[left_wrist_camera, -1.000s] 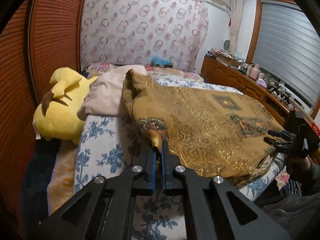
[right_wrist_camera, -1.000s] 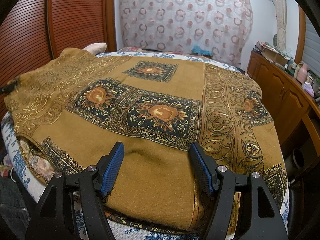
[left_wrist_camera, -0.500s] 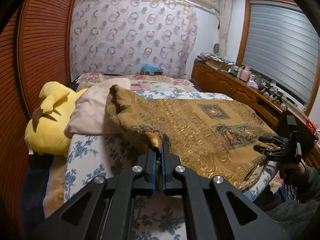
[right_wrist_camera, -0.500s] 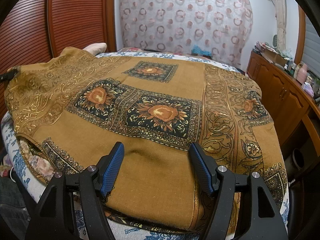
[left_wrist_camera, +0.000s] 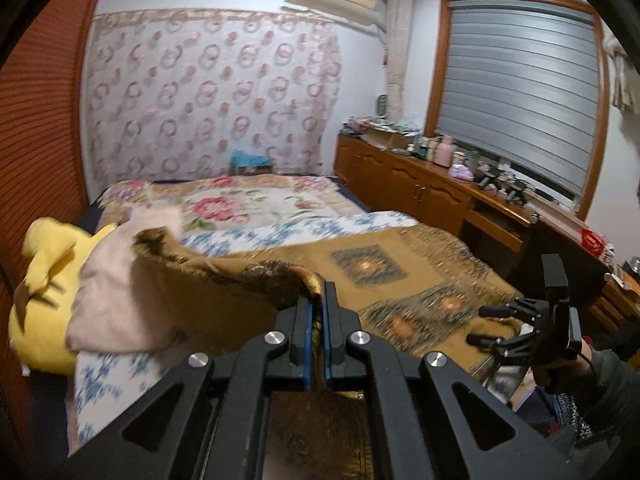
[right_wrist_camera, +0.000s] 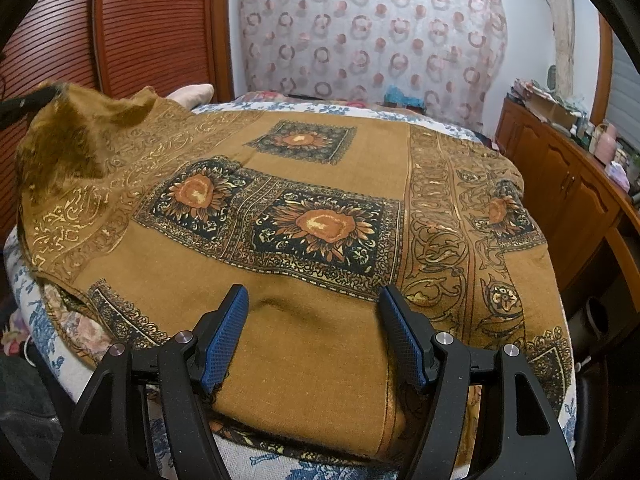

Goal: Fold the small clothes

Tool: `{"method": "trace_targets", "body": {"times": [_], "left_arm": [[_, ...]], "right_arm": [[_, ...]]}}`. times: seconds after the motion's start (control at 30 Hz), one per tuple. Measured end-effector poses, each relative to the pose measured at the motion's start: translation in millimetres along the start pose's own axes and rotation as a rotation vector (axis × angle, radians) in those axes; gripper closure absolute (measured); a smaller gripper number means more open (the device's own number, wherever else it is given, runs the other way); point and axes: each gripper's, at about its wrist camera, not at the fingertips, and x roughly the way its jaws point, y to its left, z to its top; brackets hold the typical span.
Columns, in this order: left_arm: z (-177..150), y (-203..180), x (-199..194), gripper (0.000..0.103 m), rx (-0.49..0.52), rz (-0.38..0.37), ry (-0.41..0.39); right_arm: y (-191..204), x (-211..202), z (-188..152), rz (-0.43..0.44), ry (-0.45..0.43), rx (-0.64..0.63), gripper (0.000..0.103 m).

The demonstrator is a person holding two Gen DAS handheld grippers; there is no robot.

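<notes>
A mustard-brown patterned cloth (right_wrist_camera: 320,208) with dark sunflower squares lies spread over the bed. My left gripper (left_wrist_camera: 317,300) is shut on one corner of the cloth (left_wrist_camera: 224,276) and holds it lifted above the bed; that raised corner shows at the far left of the right wrist view (right_wrist_camera: 60,132). My right gripper (right_wrist_camera: 314,308) is open and empty, its blue pads just above the cloth's near edge. It also shows in the left wrist view (left_wrist_camera: 486,324) at the right side of the bed.
A yellow plush toy (left_wrist_camera: 44,292) and a pink pillow (left_wrist_camera: 116,292) lie at the bed's left side, by the red slatted wardrobe (right_wrist_camera: 140,28). A wooden cabinet (left_wrist_camera: 420,188) with bottles runs along the right wall. The blue-flowered sheet (left_wrist_camera: 108,384) shows under the cloth.
My left gripper has risen, lifting the gripped cloth corner off the sheet and pulling it up into a peak. The right gripper has stayed still and open.
</notes>
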Motion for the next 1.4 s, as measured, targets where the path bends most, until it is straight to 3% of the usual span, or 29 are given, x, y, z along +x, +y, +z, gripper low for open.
{"method": "trace_targets", "body": {"times": [0.5, 0.67, 0.73, 0.87, 0.93, 1.4], "left_arm": [[77.8, -100.8, 50.4, 0.102, 0.147, -0.198, -0.038], [73.7, -99.7, 69.6, 0.095, 0.131, -0.176, 0.026], [65.6, -96.8, 71.5, 0.084, 0.143, -0.156, 0.038], [55.8, -93.3, 75.5, 0.077, 0.16, -0.123, 0.069], [48.4, -87.7, 74.5, 0.063, 0.151, -0.111, 0.077], [0.0, -41.6, 62.8, 0.059, 0.1, 0.026, 0.13]], "right_arm": [[-41.8, -67.6, 17.2, -0.081, -0.133, 0.054, 0.033], [-47.0, -66.7, 13.4, -0.082, -0.123, 0.067, 0.033], [-47.3, -63.9, 11.2, -0.078, -0.114, 0.069, 0.033], [-42.6, -54.5, 11.0, -0.063, -0.102, 0.067, 0.033], [-38.7, -50.7, 13.9, -0.05, -0.101, 0.061, 0.033], [1.3, -8.4, 40.0, 0.025, -0.047, -0.057, 0.033]]}}
